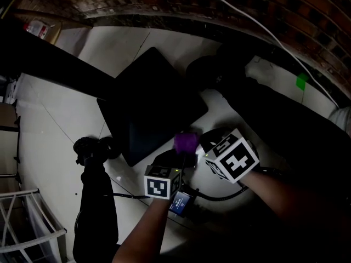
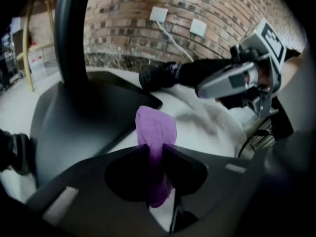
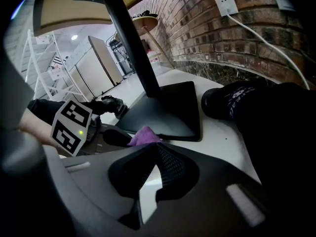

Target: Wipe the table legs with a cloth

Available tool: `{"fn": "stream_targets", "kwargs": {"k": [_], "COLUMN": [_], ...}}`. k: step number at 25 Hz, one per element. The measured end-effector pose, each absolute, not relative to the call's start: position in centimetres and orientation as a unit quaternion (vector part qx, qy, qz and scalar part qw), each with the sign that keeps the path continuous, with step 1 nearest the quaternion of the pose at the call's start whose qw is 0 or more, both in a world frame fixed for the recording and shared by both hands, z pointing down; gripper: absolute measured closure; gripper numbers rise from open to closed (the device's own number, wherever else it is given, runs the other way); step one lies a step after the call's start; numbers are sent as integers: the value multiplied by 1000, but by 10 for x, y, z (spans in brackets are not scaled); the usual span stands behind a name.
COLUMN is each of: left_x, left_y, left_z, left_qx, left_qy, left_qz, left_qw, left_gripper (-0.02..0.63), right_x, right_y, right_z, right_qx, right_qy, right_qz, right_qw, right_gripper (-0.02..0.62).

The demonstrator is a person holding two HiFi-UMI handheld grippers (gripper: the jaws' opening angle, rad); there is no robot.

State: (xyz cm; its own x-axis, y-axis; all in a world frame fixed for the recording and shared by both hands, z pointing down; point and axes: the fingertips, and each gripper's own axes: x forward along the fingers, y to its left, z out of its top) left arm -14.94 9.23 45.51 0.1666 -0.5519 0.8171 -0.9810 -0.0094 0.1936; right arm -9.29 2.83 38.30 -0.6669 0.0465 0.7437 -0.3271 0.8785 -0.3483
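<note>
A purple cloth [image 2: 155, 132] is clamped between the jaws of my left gripper [image 2: 155, 151], its folded end sticking out past the tips. In the head view the cloth [image 1: 186, 142] hangs just off the near corner of the table's black base plate [image 1: 148, 106]. The black table leg [image 2: 71, 33] rises from that plate [image 2: 84, 122] to the left of the cloth. My right gripper [image 3: 157, 146] is shut with nothing in it, close to the right of the cloth [image 3: 143, 136]. The leg [image 3: 131, 38] and plate [image 3: 168, 107] stand beyond it. Both grippers [image 1: 184, 155] [image 1: 205, 147] sit side by side low over the white floor.
A person's black shoe [image 3: 222, 100] rests by the plate's far right corner. A brick wall with sockets [image 2: 159, 14] and a white cable [image 1: 263, 29] runs behind. A white rack [image 1: 22, 223] stands at the lower left, and a black wheel-like thing [image 1: 90, 147] lies left of the plate.
</note>
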Motion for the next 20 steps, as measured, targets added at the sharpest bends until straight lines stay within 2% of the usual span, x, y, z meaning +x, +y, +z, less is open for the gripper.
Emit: {"fn": "stream_targets", "kwargs": {"k": [3,7,20], "left_x": [-168,-175,-149], "left_y": [60,19,-30], "left_z": [430,420,462], "left_qx": [662,667,658], "left_qy": [-612,-620,-600], "left_qz": [258,241,196], "left_qw": [346,336,410], "left_gripper": [518,517,517], "right_x": [-97,-95,-91], "right_y": [26,21,12], "right_z": [375,373,377], "right_qx": [86,96,108], "right_qy": [-887,-888,-883], "right_qz": [236,229,252], "right_qw": [388,387,382], "right_gripper": [593,592,593]}}
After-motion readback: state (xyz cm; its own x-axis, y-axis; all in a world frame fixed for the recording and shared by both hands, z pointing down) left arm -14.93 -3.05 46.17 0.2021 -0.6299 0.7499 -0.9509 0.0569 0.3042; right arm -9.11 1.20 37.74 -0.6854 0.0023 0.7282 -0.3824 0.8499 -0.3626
